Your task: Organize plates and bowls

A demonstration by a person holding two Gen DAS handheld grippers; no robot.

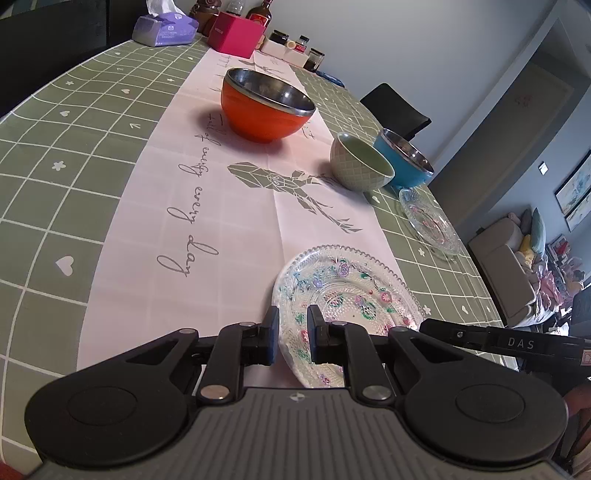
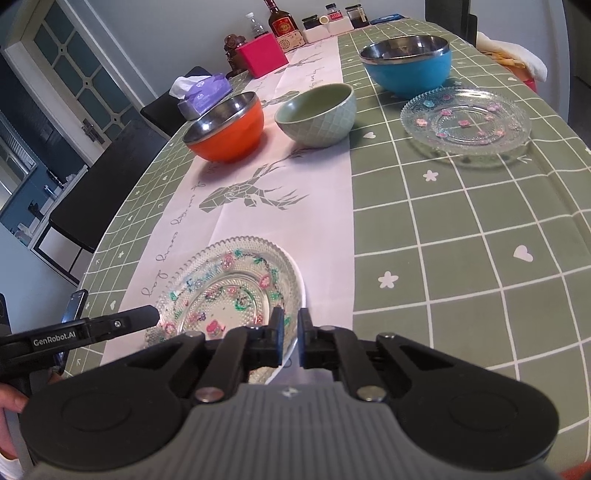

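Note:
A clear glass plate [image 1: 351,291] [image 2: 229,284] with painted flowers lies on the pink runner at the near table edge. My left gripper [image 1: 293,332] [image 2: 153,314] is shut on its left rim. On the opposite rim my right gripper [image 2: 291,332] [image 1: 428,325] is shut, jaws almost together. Further back stand an orange steel-lined bowl [image 1: 266,110] [image 2: 225,129], a pale green bowl [image 1: 360,162] [image 2: 317,114] and a blue steel-lined bowl [image 1: 404,158] [image 2: 410,66]. A second glass plate [image 1: 430,225] [image 2: 465,122] rests on the green cloth in front of the blue bowl.
At the far end of the table [image 2: 461,240] are a pink box [image 1: 236,33] [image 2: 264,55], a purple tissue pack [image 1: 164,29] [image 2: 207,92], bottles and small jars [image 2: 332,16]. Dark chairs [image 1: 395,107] [image 2: 110,177] line both long sides.

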